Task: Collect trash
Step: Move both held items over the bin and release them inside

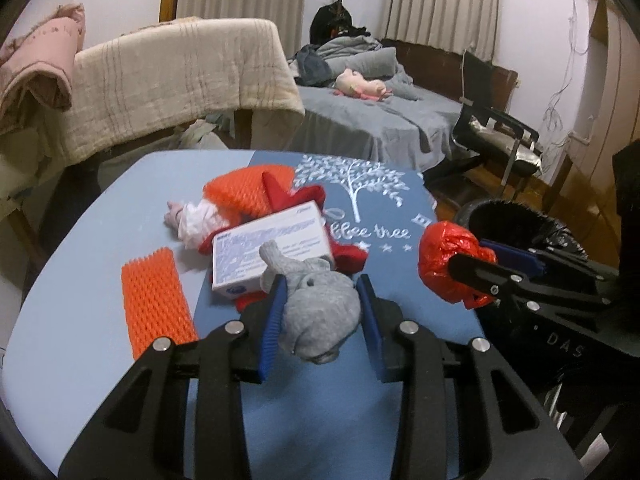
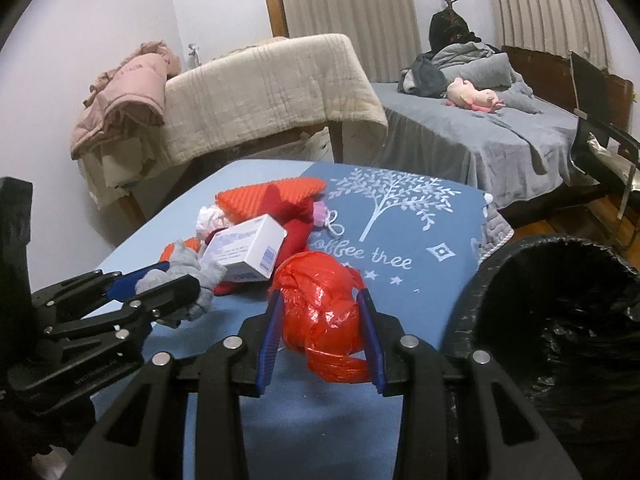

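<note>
My left gripper (image 1: 320,292) is shut on a grey sock (image 1: 320,312) and holds it above the blue table (image 1: 100,240); it also shows in the right wrist view (image 2: 176,280). My right gripper (image 2: 322,308) is shut on a crumpled red plastic bag (image 2: 320,304), near the table's right edge; the bag also shows in the left wrist view (image 1: 444,260). A black-lined trash bin (image 2: 560,320) stands just right of the table. On the table lie a white box (image 1: 272,248), orange foam netting (image 1: 154,300), a second orange net (image 1: 244,190), red cloth and white crumpled paper (image 1: 192,220).
A blue cloth with a white tree print (image 1: 360,192) covers the table's right half. Behind stand a chair draped with a beige blanket (image 1: 180,76), a grey bed (image 1: 380,120) and a black chair (image 1: 496,132).
</note>
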